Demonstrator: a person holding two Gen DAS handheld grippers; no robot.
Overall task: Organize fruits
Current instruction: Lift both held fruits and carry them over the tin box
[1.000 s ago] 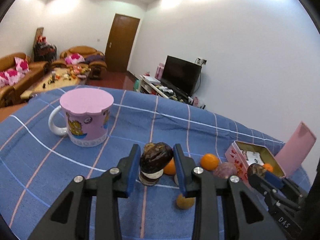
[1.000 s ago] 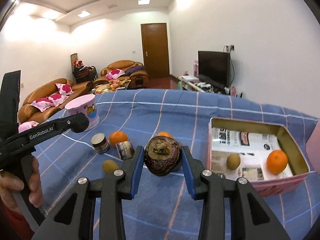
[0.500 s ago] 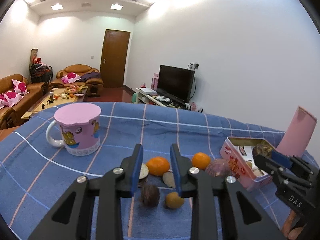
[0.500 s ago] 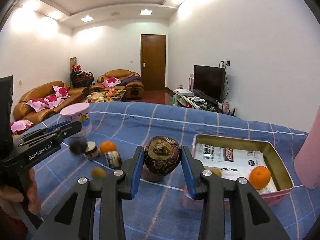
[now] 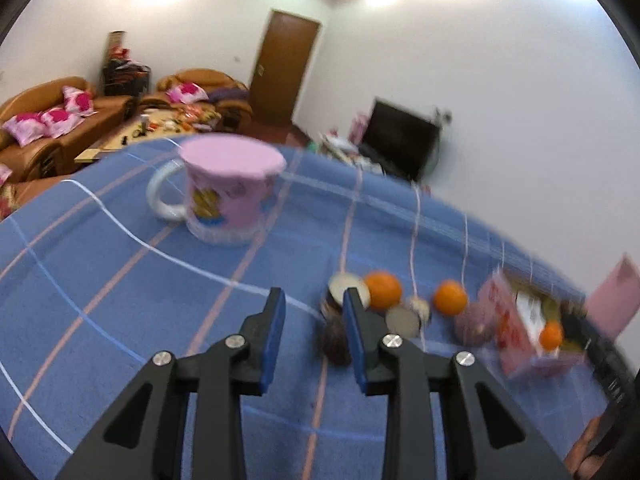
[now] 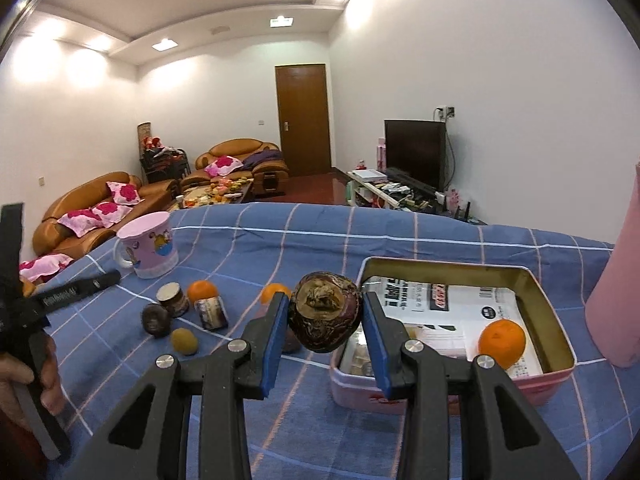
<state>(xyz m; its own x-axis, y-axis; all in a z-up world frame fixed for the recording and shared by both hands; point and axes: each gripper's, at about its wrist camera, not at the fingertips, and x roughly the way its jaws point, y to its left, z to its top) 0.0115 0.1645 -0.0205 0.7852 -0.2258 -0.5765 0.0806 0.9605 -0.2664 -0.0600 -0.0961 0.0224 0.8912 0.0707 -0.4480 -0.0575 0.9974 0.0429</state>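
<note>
The pink tin (image 6: 556, 322) is nearly reached, an orange (image 6: 501, 343) lying inside. A dark purple fruit (image 6: 325, 317) is clamped by the right gripper (image 6: 325, 338) beside its rim; early release risks it rolling across the cloth. The left gripper (image 5: 313, 338) is opening, nothing between its jaws.

left gripper (image 5: 312, 324): black angular arms | blue pads (image 5: 276, 336) | silver screws | right gripper (image 6: 325, 328): same black frame, blue pads, silver screws | white lettering on left gripper's side
</note>
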